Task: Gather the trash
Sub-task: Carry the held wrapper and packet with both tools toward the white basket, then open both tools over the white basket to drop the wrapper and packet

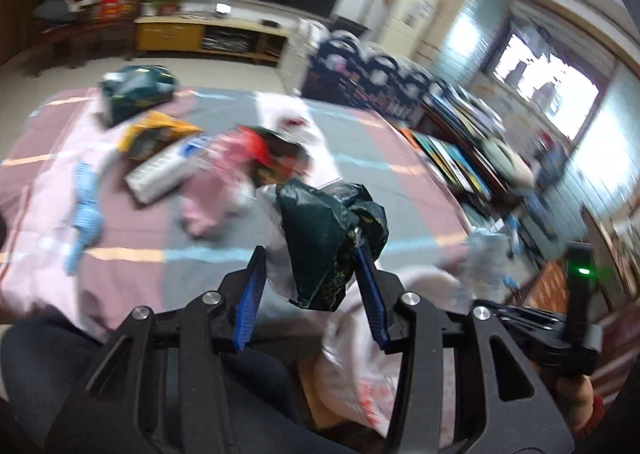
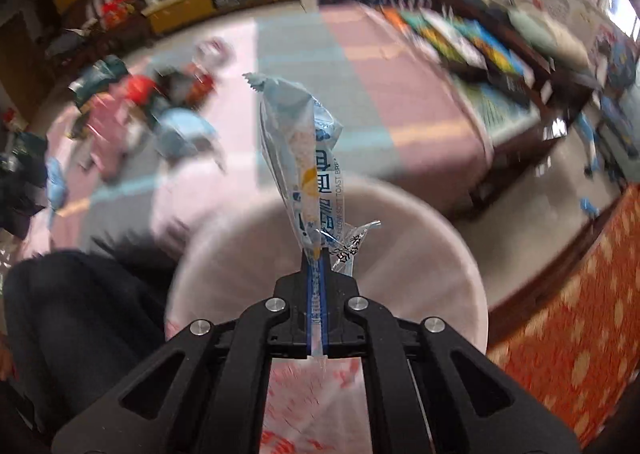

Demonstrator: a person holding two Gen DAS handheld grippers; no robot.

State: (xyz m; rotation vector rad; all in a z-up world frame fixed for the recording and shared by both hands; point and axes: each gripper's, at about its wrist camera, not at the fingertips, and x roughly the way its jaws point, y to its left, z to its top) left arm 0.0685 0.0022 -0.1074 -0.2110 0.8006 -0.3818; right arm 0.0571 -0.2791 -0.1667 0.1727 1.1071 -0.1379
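Trash: two pieces in hand, the rest scattered on the striped bedspread (image 1: 208, 254). Right gripper (image 2: 318, 258) has its fingers together, clamped flat on the tail of a pale blue bread wrapper (image 2: 298, 145), which stands up above the white bin (image 2: 460, 254) lined with a red-printed bag. Left gripper (image 1: 312, 258) has its fingers partly apart, pinching a crumpled dark green bag (image 1: 326, 230) with some clear film bunched against it; both blue pads seem to bear on the bundle.

Step in hand, as judged: drop both pieces into the bin.
- wrapper is long and light; bring the tip inside the rim before releasing, or it may fall outside
- release one hand at a time
- green bag may cling to a pad; spread wide and check it falls

Frames blurred; remaining litter on the bed not itemised
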